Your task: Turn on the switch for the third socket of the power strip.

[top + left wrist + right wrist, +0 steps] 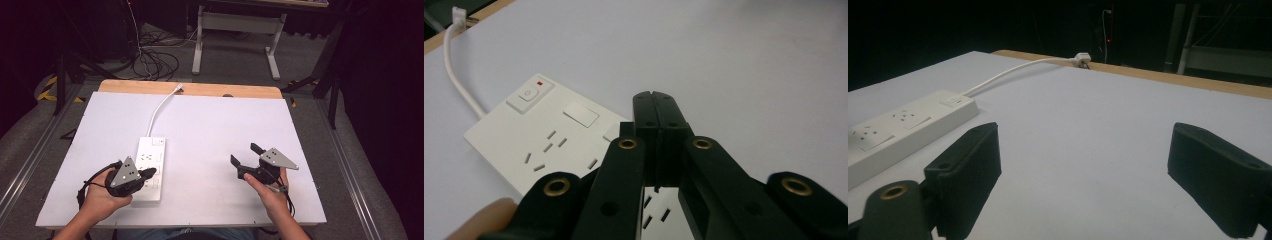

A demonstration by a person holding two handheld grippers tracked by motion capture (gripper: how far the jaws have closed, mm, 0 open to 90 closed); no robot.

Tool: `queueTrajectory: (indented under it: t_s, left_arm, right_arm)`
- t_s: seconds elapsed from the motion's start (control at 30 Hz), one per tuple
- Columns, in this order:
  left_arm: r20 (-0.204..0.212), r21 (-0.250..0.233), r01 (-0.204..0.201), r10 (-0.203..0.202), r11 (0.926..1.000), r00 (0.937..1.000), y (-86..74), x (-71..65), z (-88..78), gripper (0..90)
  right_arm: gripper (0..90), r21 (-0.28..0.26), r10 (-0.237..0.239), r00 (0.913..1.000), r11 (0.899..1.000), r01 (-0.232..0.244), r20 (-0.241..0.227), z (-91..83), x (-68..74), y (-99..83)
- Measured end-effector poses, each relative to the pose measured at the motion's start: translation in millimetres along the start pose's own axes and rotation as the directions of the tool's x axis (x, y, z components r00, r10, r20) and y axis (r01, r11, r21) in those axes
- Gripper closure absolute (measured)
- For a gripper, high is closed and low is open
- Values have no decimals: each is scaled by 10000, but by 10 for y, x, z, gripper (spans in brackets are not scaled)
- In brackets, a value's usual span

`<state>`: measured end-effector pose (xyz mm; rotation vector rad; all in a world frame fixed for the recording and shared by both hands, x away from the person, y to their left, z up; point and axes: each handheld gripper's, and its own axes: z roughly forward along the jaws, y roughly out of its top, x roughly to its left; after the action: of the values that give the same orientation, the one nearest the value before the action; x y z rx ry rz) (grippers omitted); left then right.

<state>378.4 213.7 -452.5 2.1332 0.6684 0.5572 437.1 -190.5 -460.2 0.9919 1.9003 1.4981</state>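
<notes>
A white power strip [150,167] lies left of centre on the white table top [220,125], its switch end [526,95] towards the far side. Its white cable [159,109] runs to the back edge, where it ends in a small white fitting [1082,59]. My left gripper [149,173] hovers over the near half of the strip [539,137], jaws pressed together [655,100] with nothing between them. Near the front right, my right gripper [244,154] sits low over bare table, its pads [970,167] wide apart with only table surface between them. The strip [903,125] lies off to its left.
A wooden strip [235,91] borders the table's far edge. Beyond it on the floor stand a white desk frame [237,35] and a tangle of cables [152,60]. Dark curtains close off both sides. White surface stretches between the two grippers.
</notes>
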Motion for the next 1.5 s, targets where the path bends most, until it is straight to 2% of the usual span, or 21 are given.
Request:
queueTrajectory:
  t_s: [0.23, 0.47, 0.63, 1.23, 1.5]
  left_arm:
    - [209, 499, -236, 226, 9985, 9995, -10, -26, 77, 899]
    - [376, 760, -323, 295, 9966, 9989, -30, -24, 119, 898]
    - [431, 827, -473, 438, 9954, 9981, -41, -31, 148, 898]
    - [544, 1245, -589, 524, 9905, 9971, -63, -43, 208, 897]
    - [517, 1242, -717, 657, 9897, 9965, -61, -55, 212, 897]
  right_arm:
    - [140, -9, 15, 10000, 10000, -15, -18, 1, 0, -1]
    - [140, -7, 16, 10000, 10000, -16, -23, 1, 2, -3]
    - [141, -16, 22, 10000, 10000, -22, -9, -1, 1, -2]
    - [141, -15, 25, 10000, 10000, -25, 6, -9, -1, -3]
    - [142, -19, 25, 10000, 10000, -25, 15, -15, -1, -4]
